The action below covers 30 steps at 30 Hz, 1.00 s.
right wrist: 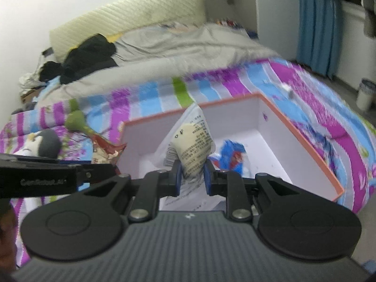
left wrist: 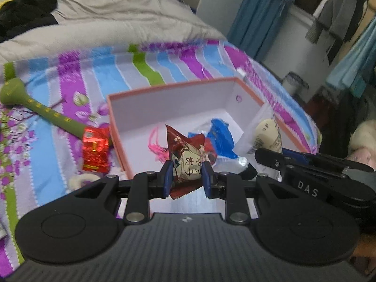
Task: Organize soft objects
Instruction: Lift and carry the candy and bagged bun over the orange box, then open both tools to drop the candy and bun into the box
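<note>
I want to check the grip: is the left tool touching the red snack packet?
Touching. In the left wrist view, both blue pads of the left tool press on the red snack packet.

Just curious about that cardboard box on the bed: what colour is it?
The box is salmon-orange outside and along its rim, white inside; the left wrist view shows it best.

The right gripper (right wrist: pixel 192 176) pinches a white packet (right wrist: pixel 192 145) over the open orange-rimmed box (right wrist: pixel 305 141) on the striped bedspread (right wrist: pixel 340 127).
</note>
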Available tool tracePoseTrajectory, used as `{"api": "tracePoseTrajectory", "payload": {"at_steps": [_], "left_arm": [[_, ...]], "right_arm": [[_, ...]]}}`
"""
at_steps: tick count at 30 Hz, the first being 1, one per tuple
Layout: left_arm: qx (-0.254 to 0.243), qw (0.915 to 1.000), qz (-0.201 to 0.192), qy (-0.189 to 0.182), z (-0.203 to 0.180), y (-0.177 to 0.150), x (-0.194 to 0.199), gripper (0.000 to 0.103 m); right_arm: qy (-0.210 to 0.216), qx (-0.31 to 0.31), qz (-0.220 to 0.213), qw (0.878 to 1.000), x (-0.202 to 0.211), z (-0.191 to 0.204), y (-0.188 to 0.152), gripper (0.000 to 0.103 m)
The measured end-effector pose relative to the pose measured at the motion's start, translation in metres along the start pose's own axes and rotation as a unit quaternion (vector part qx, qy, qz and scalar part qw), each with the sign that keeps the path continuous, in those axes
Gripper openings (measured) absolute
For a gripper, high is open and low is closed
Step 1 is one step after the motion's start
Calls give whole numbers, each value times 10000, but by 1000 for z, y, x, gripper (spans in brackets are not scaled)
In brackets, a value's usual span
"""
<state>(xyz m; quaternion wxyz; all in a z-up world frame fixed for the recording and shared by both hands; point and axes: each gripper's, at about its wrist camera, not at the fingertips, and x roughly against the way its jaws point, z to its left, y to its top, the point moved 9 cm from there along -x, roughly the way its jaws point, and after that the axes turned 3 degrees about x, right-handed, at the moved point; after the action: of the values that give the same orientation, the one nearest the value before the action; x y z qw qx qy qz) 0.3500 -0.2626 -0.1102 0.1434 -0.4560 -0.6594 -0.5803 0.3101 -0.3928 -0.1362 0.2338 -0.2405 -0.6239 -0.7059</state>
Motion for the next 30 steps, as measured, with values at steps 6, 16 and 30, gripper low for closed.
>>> {"api": "tracePoseTrajectory", "payload": {"at_steps": [6,16,30], "left_arm": [[-152,9989,441,-18,-16,-3,-50,31],[-195,9961,857,-27,-25,-13,-93,46],[-273,9994,230,-33,-21,-1,-37,57]], "right_arm": [[-235,-25,425,9988,-34,-31,-16,25],[-226,-233,690,9971,-59,-49,-34,39],[9,-267,276,9993,-17,-20,-15,45]]}}
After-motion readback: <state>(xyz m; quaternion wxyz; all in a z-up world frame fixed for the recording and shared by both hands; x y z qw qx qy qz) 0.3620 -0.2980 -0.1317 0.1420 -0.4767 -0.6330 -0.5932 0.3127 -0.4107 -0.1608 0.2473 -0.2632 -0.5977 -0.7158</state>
